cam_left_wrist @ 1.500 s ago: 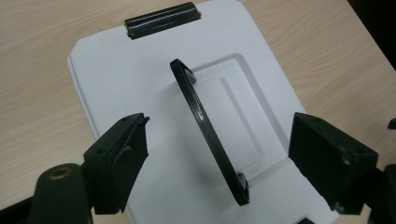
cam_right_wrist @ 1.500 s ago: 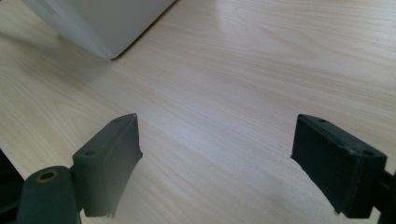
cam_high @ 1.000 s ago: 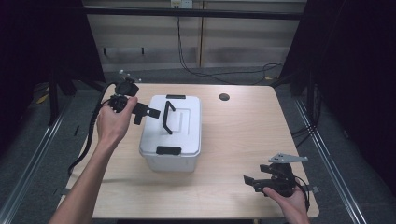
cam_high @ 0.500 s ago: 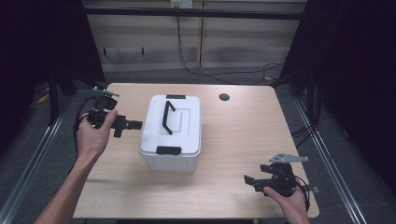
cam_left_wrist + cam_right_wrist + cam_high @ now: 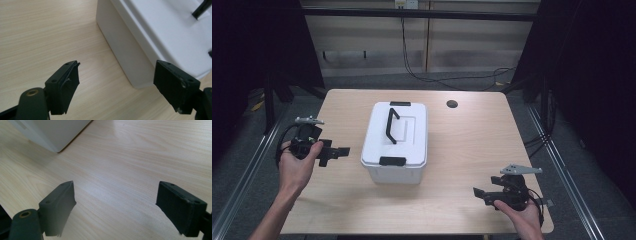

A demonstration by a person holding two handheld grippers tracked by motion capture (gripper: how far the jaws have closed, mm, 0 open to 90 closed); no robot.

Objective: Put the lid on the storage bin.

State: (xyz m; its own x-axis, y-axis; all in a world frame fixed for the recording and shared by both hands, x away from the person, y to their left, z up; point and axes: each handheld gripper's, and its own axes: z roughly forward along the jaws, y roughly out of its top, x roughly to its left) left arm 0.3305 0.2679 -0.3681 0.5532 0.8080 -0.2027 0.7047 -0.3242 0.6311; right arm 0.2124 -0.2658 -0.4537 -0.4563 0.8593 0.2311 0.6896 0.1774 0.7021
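Observation:
A white lidded plastic box [image 5: 396, 142] with a black handle [image 5: 390, 124] and black latches stands in the middle of the wooden table [image 5: 472, 140]. My left gripper [image 5: 343, 150] is at the table's left side, a short way from the box's left wall, open and holding nothing. In the left gripper view the box's corner [image 5: 140, 50] lies ahead between the open jaws [image 5: 116, 85]. My right gripper [image 5: 477, 192] rests near the front right edge, open and holding nothing. The right gripper view has bare tabletop between its jaws [image 5: 115, 207] and the box's corner [image 5: 55, 135] at top left.
A round dark cable hole [image 5: 452, 104] sits in the table's far right part. Dark floor, metal frame rails and cables surround the table.
My left gripper has moved away from the box's handle, down and to the left, toward the table's left edge. The right gripper has stayed still.

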